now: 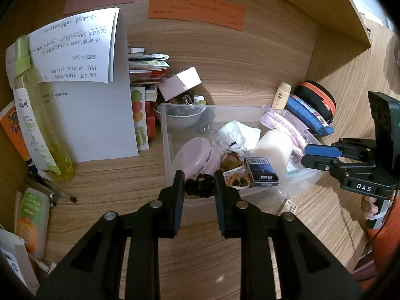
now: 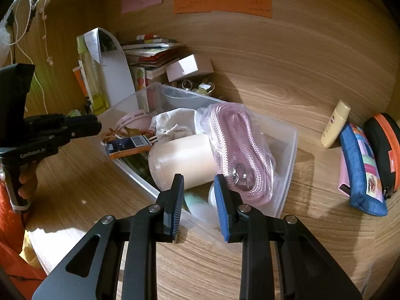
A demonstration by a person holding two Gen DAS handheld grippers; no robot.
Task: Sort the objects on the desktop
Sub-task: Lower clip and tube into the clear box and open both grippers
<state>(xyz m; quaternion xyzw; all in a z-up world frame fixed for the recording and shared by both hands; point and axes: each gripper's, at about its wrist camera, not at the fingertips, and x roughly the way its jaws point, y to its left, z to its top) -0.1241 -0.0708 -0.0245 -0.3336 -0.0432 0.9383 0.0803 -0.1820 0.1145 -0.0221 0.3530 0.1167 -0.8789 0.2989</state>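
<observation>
A clear plastic bin (image 1: 167, 135) (image 2: 287, 175) stands on the wooden desk and holds a pink round case (image 1: 197, 155), a cream jar (image 2: 185, 160), a blue Max staple box (image 1: 262, 172), a white cloth pouch (image 2: 175, 122) and a bagged pink cord (image 2: 235, 145). My left gripper (image 1: 199, 175) is at the bin's near edge, shut on a black scrunchie (image 1: 200, 187) that fills the gap between its fingers. My right gripper (image 2: 198, 177) hovers over the bin's near corner, in front of the jar. It is shut, with nothing between its blue pads (image 2: 222, 200).
A yellow bottle (image 1: 37, 125), white papers (image 1: 82, 87) and a stack of books (image 1: 147, 67) stand left of the bin. A grey bowl (image 1: 180, 120) and a pink box (image 1: 182, 82) lie behind it. A cream tube (image 2: 335, 125), blue pouch (image 2: 362, 170) and black-orange case (image 2: 385, 150) sit right.
</observation>
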